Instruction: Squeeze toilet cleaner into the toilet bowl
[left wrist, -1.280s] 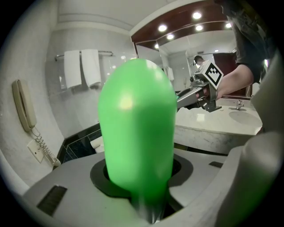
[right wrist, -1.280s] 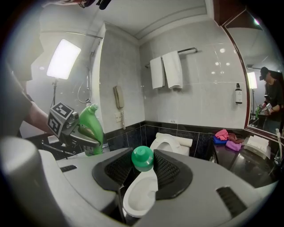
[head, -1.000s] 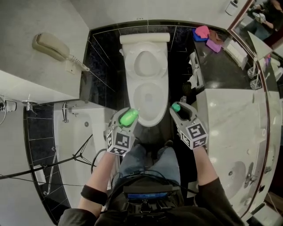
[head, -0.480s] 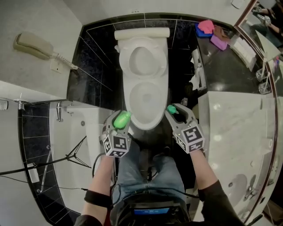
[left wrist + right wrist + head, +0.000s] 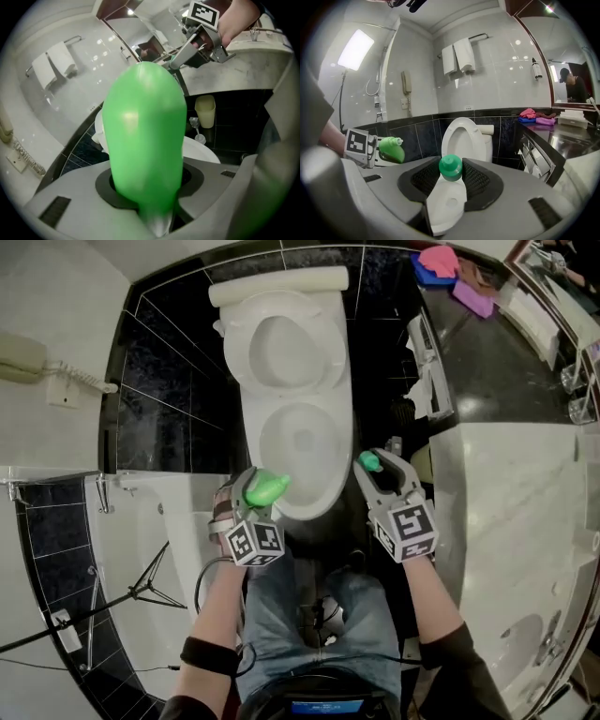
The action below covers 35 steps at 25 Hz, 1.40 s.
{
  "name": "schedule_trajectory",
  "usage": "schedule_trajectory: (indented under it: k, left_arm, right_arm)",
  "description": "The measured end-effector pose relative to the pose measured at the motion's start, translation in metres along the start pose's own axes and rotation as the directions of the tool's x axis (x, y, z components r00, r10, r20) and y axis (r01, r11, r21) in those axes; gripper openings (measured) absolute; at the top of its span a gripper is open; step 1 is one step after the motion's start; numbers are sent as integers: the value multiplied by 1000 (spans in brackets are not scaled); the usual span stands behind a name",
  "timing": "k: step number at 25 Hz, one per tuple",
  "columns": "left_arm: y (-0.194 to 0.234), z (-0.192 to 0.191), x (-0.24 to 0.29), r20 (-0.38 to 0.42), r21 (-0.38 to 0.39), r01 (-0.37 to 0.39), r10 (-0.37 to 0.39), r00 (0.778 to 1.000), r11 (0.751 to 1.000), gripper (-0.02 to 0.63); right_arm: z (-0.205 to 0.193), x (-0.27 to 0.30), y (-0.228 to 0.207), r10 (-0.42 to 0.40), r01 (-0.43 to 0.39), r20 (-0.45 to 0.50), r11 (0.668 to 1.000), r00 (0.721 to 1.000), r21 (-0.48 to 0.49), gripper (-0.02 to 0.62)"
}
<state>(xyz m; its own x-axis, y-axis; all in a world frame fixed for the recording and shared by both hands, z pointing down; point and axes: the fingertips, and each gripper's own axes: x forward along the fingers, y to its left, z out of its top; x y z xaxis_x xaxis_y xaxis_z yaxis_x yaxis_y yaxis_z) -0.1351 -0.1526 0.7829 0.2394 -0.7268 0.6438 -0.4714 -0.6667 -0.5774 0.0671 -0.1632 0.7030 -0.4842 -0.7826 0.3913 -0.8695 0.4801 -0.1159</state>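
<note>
Your left gripper [image 5: 255,491] is clamped on the green cleaner bottle [image 5: 270,487], which fills the space between its jaws. The bottle sits at the front left rim of the toilet bowl [image 5: 344,456], with its bare nozzle turned toward the bowl. The lid [image 5: 286,348] stands raised. Your right gripper [image 5: 380,468] is closed on the green cap [image 5: 370,462], just off the bowl's right side, between the toilet and the marble counter [image 5: 506,512]. The two grippers are apart, with the front of the bowl between them.

Black tiles [image 5: 417,136] band the lower wall beneath pale marble [image 5: 501,79] and hung towels [image 5: 459,56].
</note>
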Motion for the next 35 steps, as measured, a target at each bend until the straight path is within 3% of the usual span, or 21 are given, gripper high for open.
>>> schedule_trajectory:
  k: [4, 9, 13, 21, 26, 35]
  left_arm:
    - [-7, -23, 40, -25, 104, -20, 23, 999, 994, 181]
    - [-11, -45, 82, -49, 67, -38, 41, 998, 997, 181]
    - [-29, -65, 118, -53, 135, -30, 37, 998, 990, 181]
    - [-67, -93, 179, -53, 301, -17, 34, 998, 954, 181]
    - [-86, -108, 204, -76, 412, 8, 25, 997, 911, 181]
    - [-107, -125, 225, -131, 517, 86, -20, 991, 852, 181]
  right_arm:
    - [-29, 27, -12, -30, 30, -2, 1000, 1000, 1, 147]
    - [-64, 62, -14, -28, 28, -4, 999, 1000, -22, 147]
    - [-99, 86, -18, -33, 33, -15, 999, 999, -26, 147]
    - [-167, 122, -29, -54, 54, -26, 999, 998, 3, 147]
    - [-197, 133, -33, -65, 66, -29, 997, 997, 37, 147]
    - [-225, 135, -45, -101, 103, -28, 991, 994, 81, 147]
